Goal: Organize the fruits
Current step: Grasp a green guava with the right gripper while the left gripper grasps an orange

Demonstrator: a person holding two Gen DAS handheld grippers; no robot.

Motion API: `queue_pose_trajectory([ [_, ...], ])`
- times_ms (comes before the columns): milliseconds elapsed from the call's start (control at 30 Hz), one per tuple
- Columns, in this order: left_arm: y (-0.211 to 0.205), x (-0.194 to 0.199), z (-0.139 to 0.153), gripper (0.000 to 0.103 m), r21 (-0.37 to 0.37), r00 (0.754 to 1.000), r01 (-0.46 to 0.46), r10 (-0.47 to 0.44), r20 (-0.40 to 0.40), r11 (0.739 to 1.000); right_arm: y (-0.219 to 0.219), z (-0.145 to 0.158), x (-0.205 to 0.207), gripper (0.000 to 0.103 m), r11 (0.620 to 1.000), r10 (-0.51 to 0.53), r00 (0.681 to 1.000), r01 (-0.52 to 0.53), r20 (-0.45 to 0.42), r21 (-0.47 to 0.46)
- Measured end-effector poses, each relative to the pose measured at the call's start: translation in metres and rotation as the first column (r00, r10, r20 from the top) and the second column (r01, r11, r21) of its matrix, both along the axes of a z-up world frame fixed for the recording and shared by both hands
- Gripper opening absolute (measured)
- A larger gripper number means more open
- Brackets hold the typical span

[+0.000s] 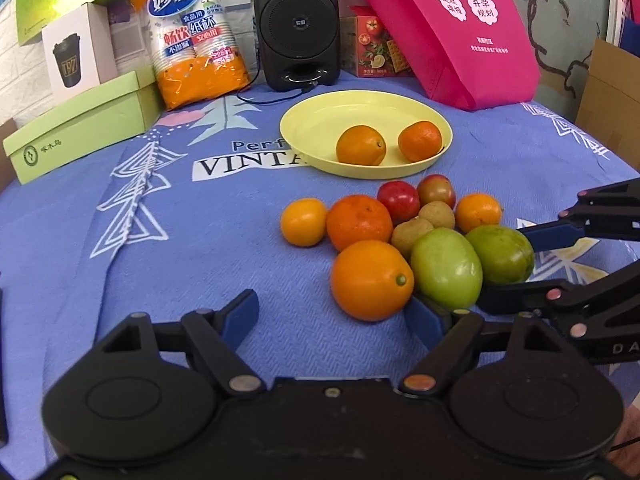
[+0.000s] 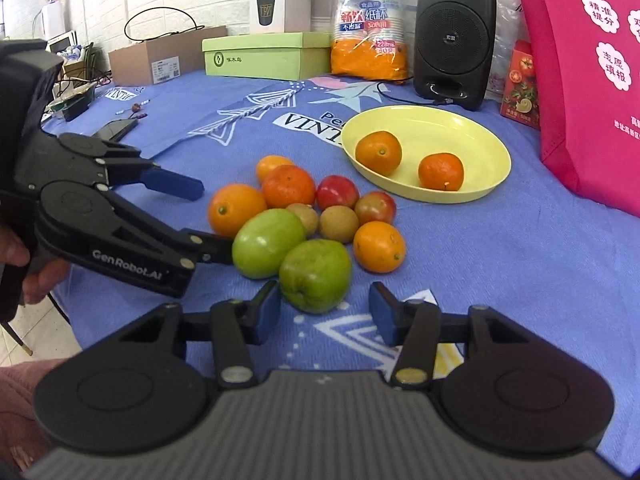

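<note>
Resting on table: a cluster of loose fruit is lying on the blue patterned tablecloth (image 1: 224,240), just in front of the yellow plate (image 1: 304,128); the pieces are touching one another

Plate contents: two oranges are sitting in the plate, the left orange (image 1: 361,145) and the right orange (image 1: 420,141), apart from each other

Left gripper (image 1: 334,312): its jaws are standing wide open, gripping nothing; the near orange (image 1: 371,280) is lying between them, closer to the right fingertip; that blue pad is showing just under the orange and the front green fruit (image 1: 446,268)

Right gripper (image 2: 324,312): its jaws are standing open, gripping nothing; the second green fruit (image 2: 316,276) is sitting between the fingertips, close to the left pad, with a gap to the right pad

Cluster: a large tangerine (image 1: 359,222), a small orange (image 1: 304,222), two red fruits (image 1: 398,201), two brown longan-like fruits (image 1: 437,215) and another small orange (image 1: 478,213) are lying behind the green pair

Background: a black speaker (image 1: 296,24), an orange pack of paper cups (image 1: 192,36), a green box (image 1: 80,128) and a pink bag (image 1: 452,28) are standing at the far edge
</note>
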State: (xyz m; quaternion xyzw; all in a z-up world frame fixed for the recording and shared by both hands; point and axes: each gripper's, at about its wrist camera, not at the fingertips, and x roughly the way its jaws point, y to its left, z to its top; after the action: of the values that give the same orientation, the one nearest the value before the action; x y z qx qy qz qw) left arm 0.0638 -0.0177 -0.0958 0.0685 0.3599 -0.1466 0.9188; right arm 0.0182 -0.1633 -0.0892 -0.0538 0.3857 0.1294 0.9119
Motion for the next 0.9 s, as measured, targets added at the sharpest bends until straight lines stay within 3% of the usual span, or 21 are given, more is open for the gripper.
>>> queue_pose_trajectory([
  [200, 0.000, 0.011, -0.002, 0.077, -0.025, 1.000, -0.012, 0.012, -0.004, 1.000, 0.001, -0.003, 0.009, 0.049, 1.000, 0.001, 1.000, -0.001, 0.003, 0.005],
  [367, -0.009, 0.011, 0.001, 0.043, -0.026, 0.999, 0.050, -0.050, -0.002, 0.998, 0.004, -0.005, 0.010, 0.041, 1.000, 0.018, 1.000, -0.018, 0.010, -0.003],
  [900, -0.001, -0.008, 0.004, 0.041, -0.069, 0.999, 0.045, -0.046, -0.018, 0.997, 0.002, -0.001, 0.001, 0.040, 1.000, 0.018, 1.000, -0.018, 0.011, 0.019],
])
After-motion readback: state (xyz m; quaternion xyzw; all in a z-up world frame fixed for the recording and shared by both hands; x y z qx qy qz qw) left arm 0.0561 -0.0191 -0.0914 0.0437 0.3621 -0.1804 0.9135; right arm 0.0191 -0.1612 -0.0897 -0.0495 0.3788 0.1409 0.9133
